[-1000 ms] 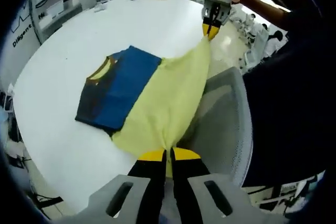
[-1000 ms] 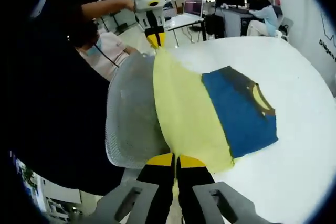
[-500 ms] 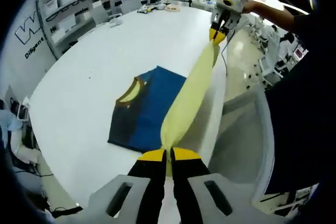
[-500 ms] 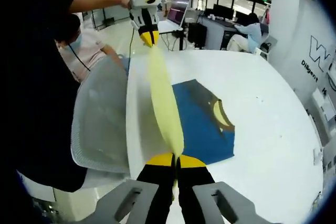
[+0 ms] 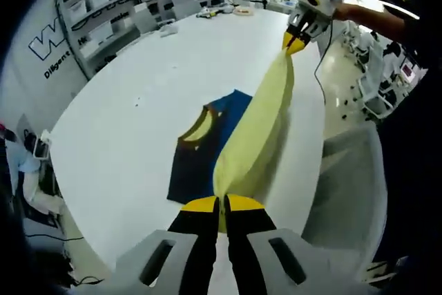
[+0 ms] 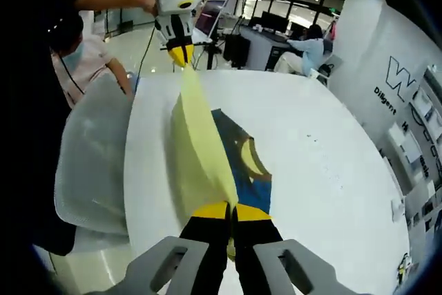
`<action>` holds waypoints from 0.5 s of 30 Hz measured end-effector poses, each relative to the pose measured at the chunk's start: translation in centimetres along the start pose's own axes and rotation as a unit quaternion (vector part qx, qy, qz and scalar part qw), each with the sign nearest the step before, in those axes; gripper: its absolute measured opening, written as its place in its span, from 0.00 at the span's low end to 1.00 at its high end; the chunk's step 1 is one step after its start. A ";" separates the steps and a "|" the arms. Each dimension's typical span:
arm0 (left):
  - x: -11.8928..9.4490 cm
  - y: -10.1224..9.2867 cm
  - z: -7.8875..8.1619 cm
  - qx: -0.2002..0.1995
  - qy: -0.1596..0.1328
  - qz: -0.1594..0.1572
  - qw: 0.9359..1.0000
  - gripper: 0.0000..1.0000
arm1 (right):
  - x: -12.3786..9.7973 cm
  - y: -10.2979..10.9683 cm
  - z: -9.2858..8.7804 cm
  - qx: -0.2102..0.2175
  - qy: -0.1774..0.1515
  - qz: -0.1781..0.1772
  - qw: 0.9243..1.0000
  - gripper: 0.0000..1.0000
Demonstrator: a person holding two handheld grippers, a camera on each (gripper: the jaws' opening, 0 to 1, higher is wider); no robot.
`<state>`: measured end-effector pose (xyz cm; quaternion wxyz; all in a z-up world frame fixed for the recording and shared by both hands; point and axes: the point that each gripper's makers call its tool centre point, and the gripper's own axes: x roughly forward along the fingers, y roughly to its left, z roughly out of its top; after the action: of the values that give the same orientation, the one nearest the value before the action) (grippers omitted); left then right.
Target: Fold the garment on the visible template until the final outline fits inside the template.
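A two-colour garment, blue [image 5: 200, 153] at the collar end and pale yellow [image 5: 259, 129] at the hem end, lies partly on the round white table [image 5: 131, 94]. Its yellow half is lifted off the table and stretched taut between both grippers. My left gripper [image 5: 220, 206] is shut on one hem corner at the bottom of the left gripper view. My right gripper [image 5: 295, 41] is shut on the other corner, far across. In the right gripper view the right gripper [image 6: 230, 209] clamps the yellow cloth [image 6: 197, 139], and the left gripper [image 6: 179, 52] holds the far end. The blue part [image 6: 250, 174] rests flat.
A white mesh chair [image 6: 90, 164] stands by the table's edge, beside the person. Shelves with bins [image 5: 103, 5] line the wall behind the table. Small items [image 5: 207, 12] lie at the table's far side. People sit at desks [image 6: 304, 50] in the background.
Both grippers have carried the yellow half up and further over the table toward the blue part. The cloth hangs more over the garment than over the chair.
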<state>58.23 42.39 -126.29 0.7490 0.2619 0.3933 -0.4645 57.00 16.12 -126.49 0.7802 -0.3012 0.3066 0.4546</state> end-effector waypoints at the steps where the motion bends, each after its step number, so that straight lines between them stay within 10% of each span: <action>1: 0.2 0.3 0.1 -0.001 -0.001 0.004 1.000 0.01 | 0.3 -0.3 0.0 -0.001 0.001 -0.005 1.000 0.00; 15: 3.4 3.5 -0.1 -0.002 0.010 0.026 1.000 0.02 | 3.3 -2.9 -0.9 0.002 0.019 -0.024 1.000 0.00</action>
<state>62.22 42.32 -129.05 0.7575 0.2747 0.3946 -0.4416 60.70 16.04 -128.98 0.7852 -0.3155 0.3147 0.4299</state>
